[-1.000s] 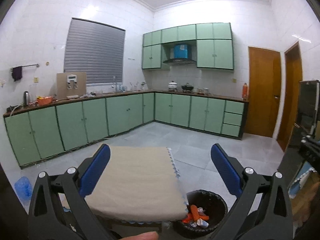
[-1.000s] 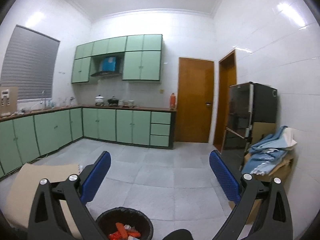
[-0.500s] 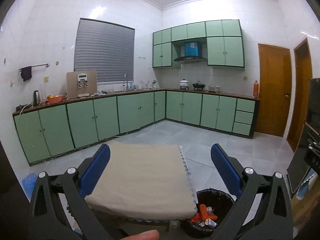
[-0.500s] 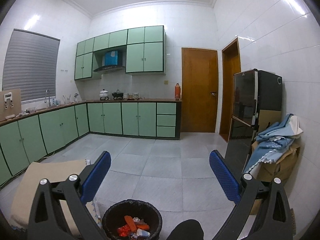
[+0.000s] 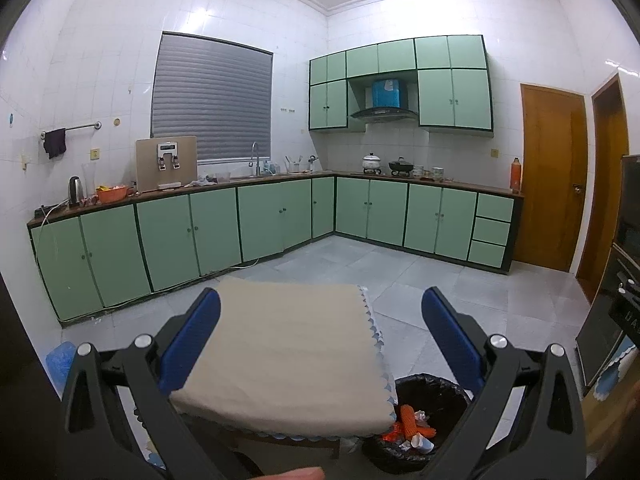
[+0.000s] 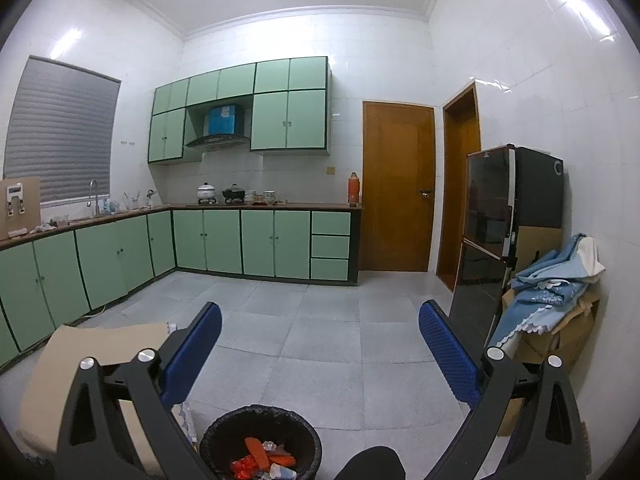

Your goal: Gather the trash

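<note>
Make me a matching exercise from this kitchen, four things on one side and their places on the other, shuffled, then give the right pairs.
Things:
1. trash bin
2. orange bottle
3. blue cloth
4. white pot

Places:
A. on the stove, beside a black pan
B. on the floor, beside the cloth-covered table
C. on the counter's end, nearest the door
D. piled on a cardboard box by the fridge

Pairs: 1-B, 2-C, 3-D, 4-A
</note>
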A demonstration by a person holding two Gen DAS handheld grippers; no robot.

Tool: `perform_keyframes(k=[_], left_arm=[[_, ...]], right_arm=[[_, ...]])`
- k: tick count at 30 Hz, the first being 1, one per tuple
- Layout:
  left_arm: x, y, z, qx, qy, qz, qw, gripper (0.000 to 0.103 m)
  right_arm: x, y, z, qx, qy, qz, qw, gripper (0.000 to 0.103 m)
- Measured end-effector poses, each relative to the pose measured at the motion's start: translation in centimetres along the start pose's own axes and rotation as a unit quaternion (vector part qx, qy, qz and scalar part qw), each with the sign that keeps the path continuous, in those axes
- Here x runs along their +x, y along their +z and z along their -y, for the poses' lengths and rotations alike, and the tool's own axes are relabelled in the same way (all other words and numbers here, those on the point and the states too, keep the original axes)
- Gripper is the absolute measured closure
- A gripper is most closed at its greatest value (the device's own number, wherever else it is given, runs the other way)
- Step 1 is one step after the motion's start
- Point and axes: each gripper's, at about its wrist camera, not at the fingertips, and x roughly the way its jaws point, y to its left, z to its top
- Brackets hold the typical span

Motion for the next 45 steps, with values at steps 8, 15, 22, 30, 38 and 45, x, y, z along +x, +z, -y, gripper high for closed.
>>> perform_keyframes(k=[8,15,22,30,38,45], left_arm=[[0.01,-0.07,0.31,0.002,0.005,0.001,1.0,0.005],[-0.24,0.05,0.23,-0.001,0.013,0.007,0.9999,0.005],[-0.4,-0.17,0.23,-0.001,0.015,0.01,0.9998,0.005],[-0.47,-0.01,0.45,-0.001,0.018,0.012,0.9998,0.005],[-0.58,0.08,0.36,-0.001,0.021,0.014,0.9997,0.005],[-0.6,0.04,0.31,-0.002,0.021,0.013,0.9997,0.005]], right_arm=[[0.18,0.28,0.22,0.001,-0.002,-0.001,1.0,0.006],[0.11,0.42,0.11,-0.001,0.002,0.002,1.0,0.006],[0.19,0.47,0.2,-0.001,0.003,0.002,1.0,0.006],[0.22,0.41,0.22,-0.004,0.004,0.001,1.0,0.006],[0.22,0.1,-0.18,-0.006,0.004,0.003,1.0,0.006],[0.19,0.01,-0.35,-0.007,0.005,0.002,1.0,0.006]])
